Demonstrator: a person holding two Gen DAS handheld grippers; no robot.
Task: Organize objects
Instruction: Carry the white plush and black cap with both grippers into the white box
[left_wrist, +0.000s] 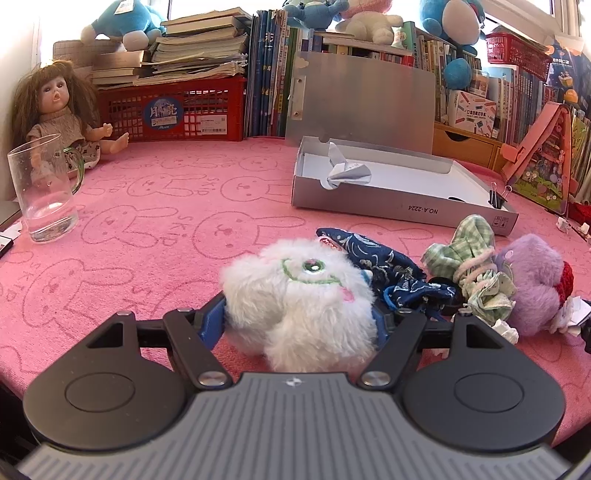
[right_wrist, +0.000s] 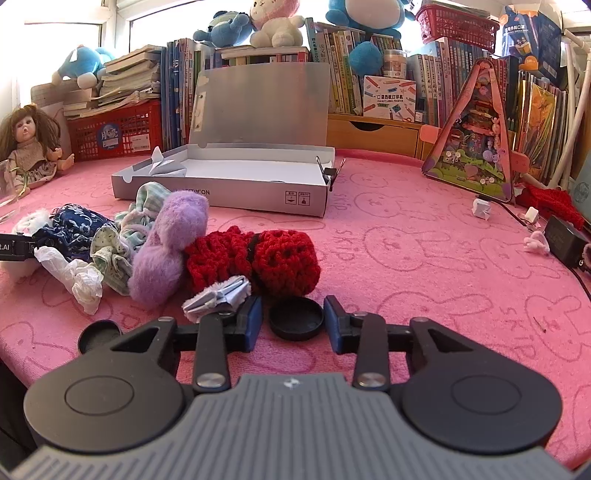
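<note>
A white fluffy plush toy (left_wrist: 295, 295) lies on the pink cloth and fills the gap of my left gripper (left_wrist: 295, 317); both blue pads press into its fur. Behind it lie a dark blue patterned pouch (left_wrist: 388, 269), a green checked cloth bundle (left_wrist: 472, 266) and a purple plush (left_wrist: 532, 284). In the right wrist view my right gripper (right_wrist: 294, 317) is closed around a small black round lid (right_wrist: 295, 317) flat on the cloth. Just beyond it are a red crochet piece (right_wrist: 255, 258) and folded paper (right_wrist: 218, 295). An open silver box (left_wrist: 406, 201) holds a folded paper figure (left_wrist: 347, 171).
A glass mug (left_wrist: 44, 192) and a doll (left_wrist: 59, 114) stand at the left. A binder clip (left_wrist: 496, 197) grips the box's corner. A second black lid (right_wrist: 99, 336) and crumpled white paper (right_wrist: 74, 277) lie near. Books, a red basket (left_wrist: 173, 110) and plush toys line the back.
</note>
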